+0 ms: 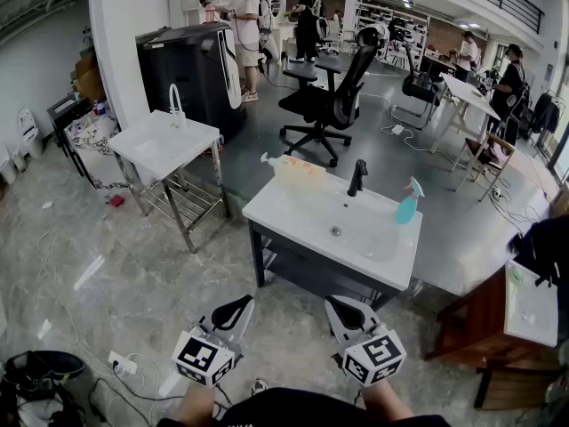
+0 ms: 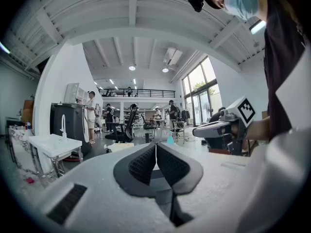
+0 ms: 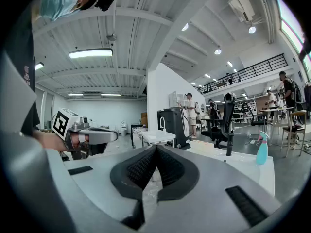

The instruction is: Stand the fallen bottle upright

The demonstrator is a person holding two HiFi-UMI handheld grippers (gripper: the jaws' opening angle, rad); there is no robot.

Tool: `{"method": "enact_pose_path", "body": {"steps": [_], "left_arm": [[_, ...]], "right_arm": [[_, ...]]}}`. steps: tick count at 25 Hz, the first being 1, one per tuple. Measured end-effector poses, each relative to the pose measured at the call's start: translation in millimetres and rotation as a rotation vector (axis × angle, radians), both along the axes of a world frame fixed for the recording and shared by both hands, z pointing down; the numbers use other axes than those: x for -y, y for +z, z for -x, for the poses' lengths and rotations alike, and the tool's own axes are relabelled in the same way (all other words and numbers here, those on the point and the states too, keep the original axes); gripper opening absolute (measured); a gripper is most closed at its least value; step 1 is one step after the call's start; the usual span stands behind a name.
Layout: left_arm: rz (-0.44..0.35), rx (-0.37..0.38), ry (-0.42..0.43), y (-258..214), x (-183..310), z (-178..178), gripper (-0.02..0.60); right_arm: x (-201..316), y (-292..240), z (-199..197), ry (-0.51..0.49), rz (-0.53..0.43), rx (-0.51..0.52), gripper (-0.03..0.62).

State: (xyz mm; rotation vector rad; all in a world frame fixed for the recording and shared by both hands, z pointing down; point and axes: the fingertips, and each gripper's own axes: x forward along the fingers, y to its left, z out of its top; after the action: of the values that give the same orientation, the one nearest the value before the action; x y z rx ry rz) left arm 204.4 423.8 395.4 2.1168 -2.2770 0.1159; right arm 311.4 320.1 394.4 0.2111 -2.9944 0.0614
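Note:
A pale yellow spray bottle [image 1: 298,169] lies on its side at the back left corner of the white sink basin [image 1: 293,216], left of the black faucet [image 1: 357,177]. A blue spray bottle [image 1: 408,205] stands upright at the basin's right end. My left gripper [image 1: 235,310] and right gripper [image 1: 346,313] are held side by side well short of the basin, both shut and empty. In the left gripper view the shut jaws [image 2: 155,152] face the fallen bottle [image 2: 121,147]. The right gripper view shows shut jaws [image 3: 155,152], the fallen bottle [image 3: 204,145] and the blue bottle [image 3: 262,149].
A second white sink on a metal stand [image 1: 164,142] is at the left, with a black cabinet [image 1: 191,69] behind it. A black office chair [image 1: 329,96] stands beyond the basin. A wooden stand [image 1: 480,318] is at the right. A power strip [image 1: 120,363] and cables lie on the floor.

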Motion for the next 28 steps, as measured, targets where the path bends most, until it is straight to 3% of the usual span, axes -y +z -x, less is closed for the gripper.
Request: {"method": "enact_pose_path", "body": {"steps": [8,10,12,14,16,28], "left_arm": [[-0.005,-0.006,0.034,5,-9,24,0.023],[0.0,-0.01,0.047,7,-10,32,0.025],[-0.003,-0.025,0.07,8,-11,40,0.029],[-0.003,-0.044,0.097,11,-11,48,0.086],[0.01,-0.058,0.128,16,-14,53,0.224],[0.003,-0.17,0.154,48,-11,109,0.244]], "right_arm": [[-6,0,23,0.053,0.022,0.039,0.003],[-8,1,29,0.067,0.033,0.046,0.053],[-8,3,36,0.089,0.042,0.051,0.064],[-9,5,45,0.111,0.049,0.055,0.092],[-12,8,52,0.13,0.059,0.057,0.13],[-7,39,95,0.17,0.095,0.002,0.179]]}}
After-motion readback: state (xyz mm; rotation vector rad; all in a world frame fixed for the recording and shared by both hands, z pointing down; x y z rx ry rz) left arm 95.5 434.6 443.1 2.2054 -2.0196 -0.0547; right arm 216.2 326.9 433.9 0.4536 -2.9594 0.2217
